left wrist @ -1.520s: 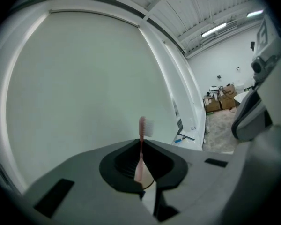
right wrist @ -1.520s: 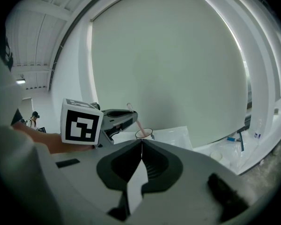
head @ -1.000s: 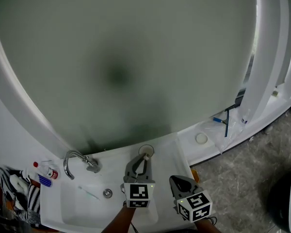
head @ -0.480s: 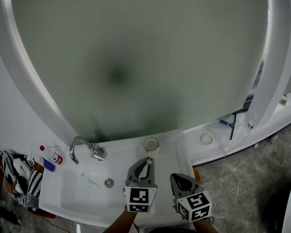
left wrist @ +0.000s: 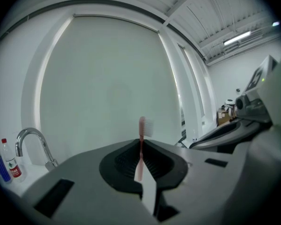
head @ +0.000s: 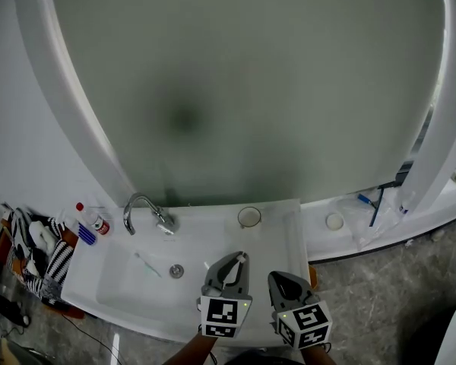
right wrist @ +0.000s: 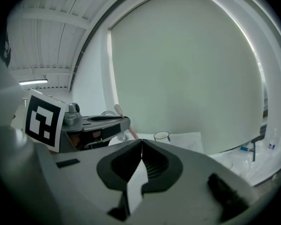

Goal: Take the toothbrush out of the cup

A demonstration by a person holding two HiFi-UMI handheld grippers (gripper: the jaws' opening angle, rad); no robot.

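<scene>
Head view: two hand-held grippers sit side by side over the near edge of a white sink (head: 121,284).
Left gripper (head: 239,258): over the sink's near right part. Its jaws are closed on the handle of a pink toothbrush (left wrist: 141,131).
Toothbrush: out of the cup and well apart from it. In the left gripper view it stands upright, with its bristle head above the jaw tips.
Right gripper (head: 277,277): just right of the left one, at the sink's near right corner. Its jaws are pressed together with nothing between them.
Sink bowl: a round drain (head: 177,271) sits in the middle. A thin pale green stick (head: 147,265) lies just left of it.
Cup (head: 249,217): clear and upright, on the sink's back ledge towards the right.
Tap (head: 142,208): curved chrome, at the sink's back left.
Left of the sink: a small bottle with a red cap (head: 96,221) and a striped cloth (head: 39,255).
Behind the sink: a large frosted curved panel (head: 243,90).
</scene>
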